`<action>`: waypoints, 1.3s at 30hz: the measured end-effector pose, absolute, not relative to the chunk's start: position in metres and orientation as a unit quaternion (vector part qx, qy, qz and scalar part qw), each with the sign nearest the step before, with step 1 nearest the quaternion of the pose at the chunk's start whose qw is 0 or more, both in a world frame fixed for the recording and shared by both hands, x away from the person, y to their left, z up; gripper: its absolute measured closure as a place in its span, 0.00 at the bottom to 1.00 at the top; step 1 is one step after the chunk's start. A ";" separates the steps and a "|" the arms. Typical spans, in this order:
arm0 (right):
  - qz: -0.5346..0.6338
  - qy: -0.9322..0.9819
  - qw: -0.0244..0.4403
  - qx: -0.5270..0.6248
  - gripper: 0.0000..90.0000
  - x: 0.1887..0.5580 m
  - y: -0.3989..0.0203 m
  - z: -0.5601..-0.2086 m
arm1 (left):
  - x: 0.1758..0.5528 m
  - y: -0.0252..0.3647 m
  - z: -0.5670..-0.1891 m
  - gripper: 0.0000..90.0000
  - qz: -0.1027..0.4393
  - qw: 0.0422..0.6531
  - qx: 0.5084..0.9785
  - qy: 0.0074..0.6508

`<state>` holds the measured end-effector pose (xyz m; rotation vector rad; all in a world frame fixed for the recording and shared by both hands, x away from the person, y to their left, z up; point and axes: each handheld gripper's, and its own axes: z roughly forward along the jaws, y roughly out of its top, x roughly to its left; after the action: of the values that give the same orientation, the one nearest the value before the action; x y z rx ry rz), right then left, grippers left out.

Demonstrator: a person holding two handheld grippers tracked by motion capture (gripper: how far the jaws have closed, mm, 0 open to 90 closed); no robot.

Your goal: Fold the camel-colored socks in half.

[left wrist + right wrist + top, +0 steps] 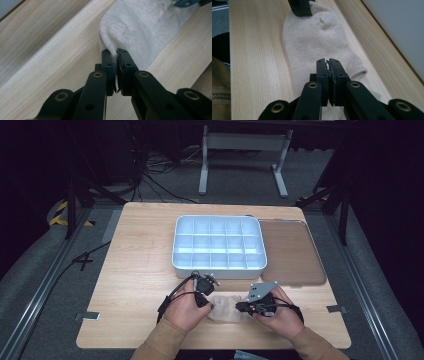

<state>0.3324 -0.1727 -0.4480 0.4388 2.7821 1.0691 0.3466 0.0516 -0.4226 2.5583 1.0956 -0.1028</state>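
Plenty of bare wood on the table [135, 270] to the left of the work, much less on the right, where a flat brown lid [292, 252] takes up the space almost to the right edge. Working close to the near edge too, with a white divided tray [218, 265] sitting just beyond both hands, so not much room forward either (near wall of the tray only a short way past the grippers).

Counting up: one sock, one tray, one lid, two grippers, two hands in tan sleeves. Tray split into three rows of five, so fifteen compartments.

Sock [226, 309] lying flat on the table near the front edge, between the two hands. Pale beige, fine ribbed knit, short ankle cut, a bit rumpled, with a small pucker showing in the right gripper view [322, 37].

Left gripper [204, 301] pinching one end of the sock, jaws squeezed nearly together with a fold of fabric [140, 32] bunched up right at the tips [116, 53]. Right gripper [241, 307] clamped on the other end, jaws pressed tight with just a thin bit of knit caught between them [328, 63]. Other gripper's black jaw resting on the far end of the sock in that same view.
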 end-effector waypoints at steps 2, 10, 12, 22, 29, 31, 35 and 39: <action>0.352 0.923 0.063 0.140 0.98 0.331 -0.167 -0.451 | 0.346 0.053 -0.420 0.95 -0.040 0.178 0.902 0.390; 0.342 0.929 0.061 0.131 0.99 0.326 -0.159 -0.458 | 0.344 0.059 -0.410 0.95 -0.044 0.182 0.900 0.395; 0.337 0.930 0.062 0.136 0.99 0.327 -0.160 -0.460 | 0.344 0.060 -0.409 0.95 -0.042 0.183 0.900 0.393; 0.342 0.929 0.056 0.130 0.98 0.328 -0.162 -0.464 | 0.343 0.060 -0.407 0.95 -0.047 0.175 0.901 0.395; 0.344 0.924 0.065 0.152 0.99 0.329 -0.181 -0.450 | 0.346 0.066 -0.398 0.95 -0.043 0.177 0.900 0.395; 0.343 0.921 0.072 0.173 0.99 0.330 -0.193 -0.449 | 0.347 0.067 -0.393 0.95 -0.044 0.175 0.898 0.401; 0.339 0.920 0.071 0.183 0.99 0.330 -0.200 -0.449 | 0.348 0.068 -0.388 0.95 -0.042 0.174 0.899 0.400; 0.335 0.920 0.073 0.188 0.99 0.328 -0.202 -0.451 | 0.347 0.068 -0.381 0.95 -0.043 0.176 0.902 0.392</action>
<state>0.3284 -0.2019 -0.4507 0.5660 2.7649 1.0059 0.3475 0.0685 -0.3808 2.5548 1.1087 -0.1219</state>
